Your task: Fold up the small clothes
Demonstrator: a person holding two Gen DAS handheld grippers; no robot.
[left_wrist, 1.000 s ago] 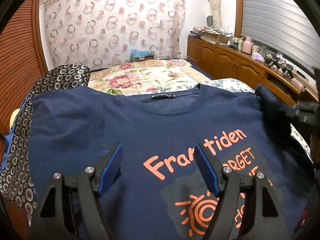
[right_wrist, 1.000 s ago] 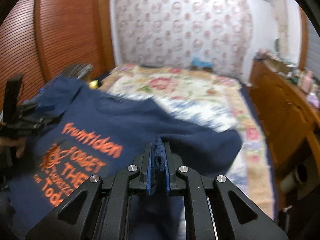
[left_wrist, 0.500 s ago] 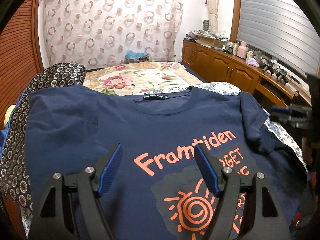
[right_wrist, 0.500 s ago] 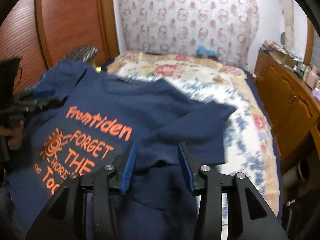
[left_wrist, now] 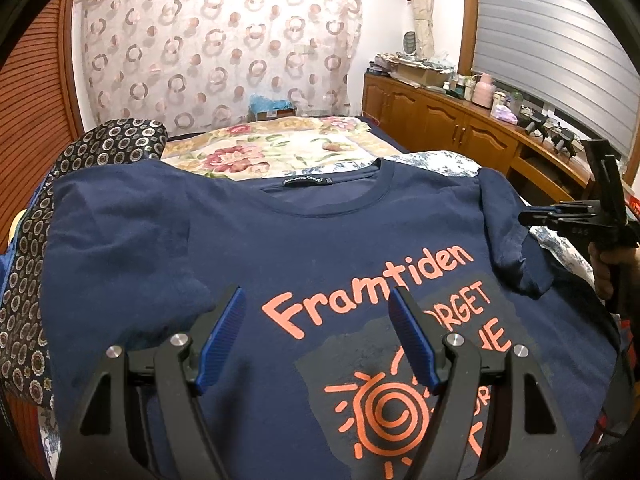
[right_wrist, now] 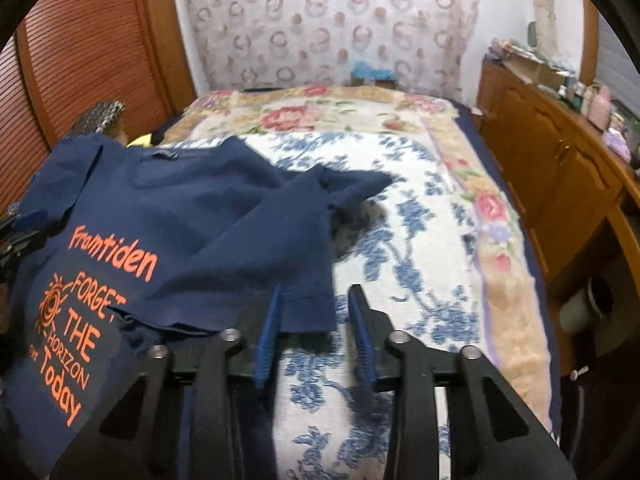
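A navy T-shirt [left_wrist: 304, 236] with orange print lies face up on the bed; it also shows in the right wrist view [right_wrist: 192, 224]. Its right sleeve [right_wrist: 256, 276] is folded in over the chest. My left gripper [left_wrist: 318, 320] is open and empty, hovering over the print. My right gripper [right_wrist: 314, 312] is open and empty at the sleeve's hem, over the blue-flowered sheet [right_wrist: 408, 240]. The right gripper also shows in the left wrist view [left_wrist: 576, 216] at the shirt's right side.
A dark patterned cloth [left_wrist: 28, 280] lies along the shirt's left side. A flowered quilt [left_wrist: 280, 148] covers the far bed. Wooden cabinets [left_wrist: 452, 128] with clutter stand on the right, a slatted wooden door [right_wrist: 80, 60] on the left.
My right gripper opened and let go of the sleeve, which now lies folded over the chest, then drew back to the right. My left gripper stayed open over the print.
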